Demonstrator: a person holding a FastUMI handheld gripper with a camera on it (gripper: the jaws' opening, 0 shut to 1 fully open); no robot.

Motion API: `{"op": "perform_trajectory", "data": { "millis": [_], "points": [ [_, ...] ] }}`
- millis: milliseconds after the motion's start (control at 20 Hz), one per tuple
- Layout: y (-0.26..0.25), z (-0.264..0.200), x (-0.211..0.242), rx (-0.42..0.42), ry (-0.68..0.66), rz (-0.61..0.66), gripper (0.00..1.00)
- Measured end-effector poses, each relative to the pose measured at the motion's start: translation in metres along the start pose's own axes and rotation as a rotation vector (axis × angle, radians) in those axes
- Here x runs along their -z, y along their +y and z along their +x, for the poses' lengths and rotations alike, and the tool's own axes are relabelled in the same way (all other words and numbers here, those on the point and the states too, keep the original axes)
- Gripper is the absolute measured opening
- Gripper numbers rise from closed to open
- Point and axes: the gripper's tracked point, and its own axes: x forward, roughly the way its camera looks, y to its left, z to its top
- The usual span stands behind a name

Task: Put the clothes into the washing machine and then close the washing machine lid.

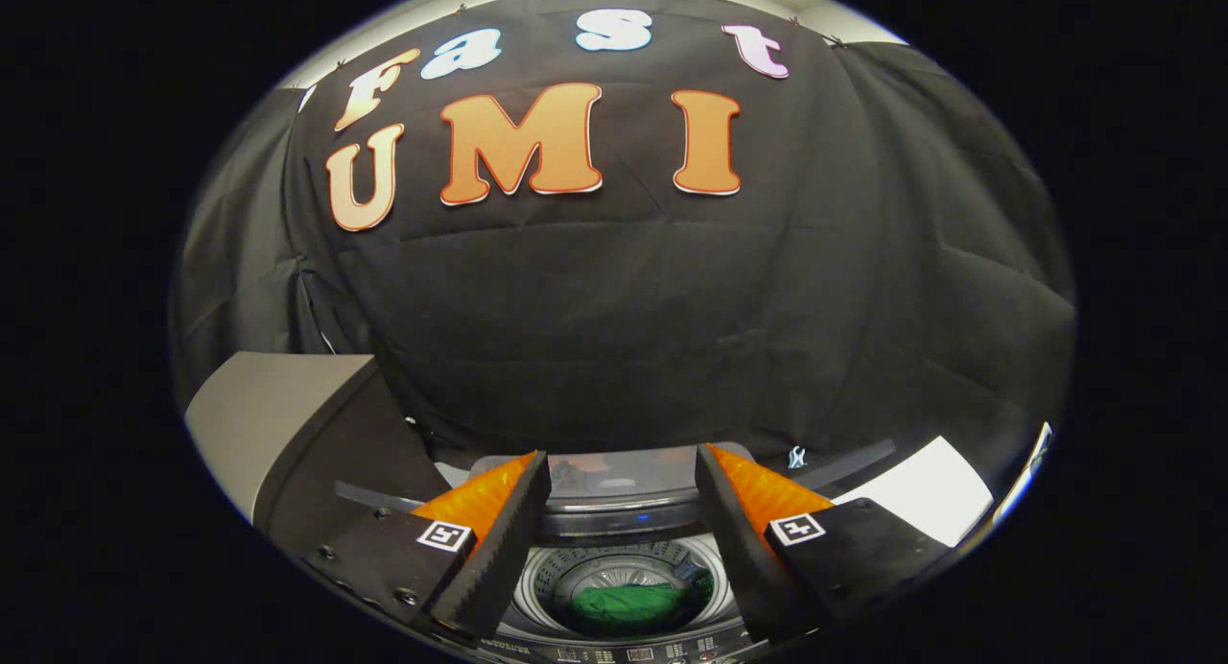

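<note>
- The gripper [622, 472] is held above the washing machine [624, 635], and its two fingers stand wide apart with nothing between them; the ridged pads [499, 539] touch no thing.
- Between the fingers and below them I see the round drum [556, 587] of the machine. A green garment [628, 606] lies at its bottom, so I judge that the clothes are already inside.
- The lid [614, 491] stands raised at the far side of the opening, just beyond the fingertips. It seems to be folded up, but how exactly it folds I cannot tell.
- The control panel [624, 654] runs along the near edge of the machine, under the fingers.
- On the left, near the machine, there is a grey box-like surface [259, 405]. On the right lies a white flat surface [926, 501]; what it is I cannot tell.
- I think the fingers are spread because the garment has been let go, and the gripper is high so that it is free of the opening.
- The remaining step, in my judgement, is to close the lid: the gripper must reach to the far edge and bring the lid down toward the near side.
</note>
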Motion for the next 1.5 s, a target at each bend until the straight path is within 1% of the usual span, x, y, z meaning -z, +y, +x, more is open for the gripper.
{"op": "perform_trajectory", "data": {
  "millis": [100, 200, 500, 850, 1050, 1300, 1400, 1500],
  "points": [
    [0.0, -0.001, 0.029, -0.005, 0.068, 0.037, 0.98],
    [-0.001, -0.003, 0.04, 0.004, 0.077, 0.057, 0.98],
    [-0.005, -0.007, 0.035, 0.016, 0.058, 0.053, 0.98],
    [-0.019, -0.024, 0.034, 0.041, 0.048, 0.072, 0.98],
    [-0.027, -0.03, 0.018, 0.052, 0.024, 0.095, 0.98],
    [-0.03, -0.035, -0.008, 0.057, -0.01, 0.085, 0.98],
    [-0.032, -0.038, -0.021, 0.069, -0.025, 0.078, 0.98],
    [-0.027, -0.044, -0.045, 0.062, -0.063, 0.078, 0.98]
  ]
}}
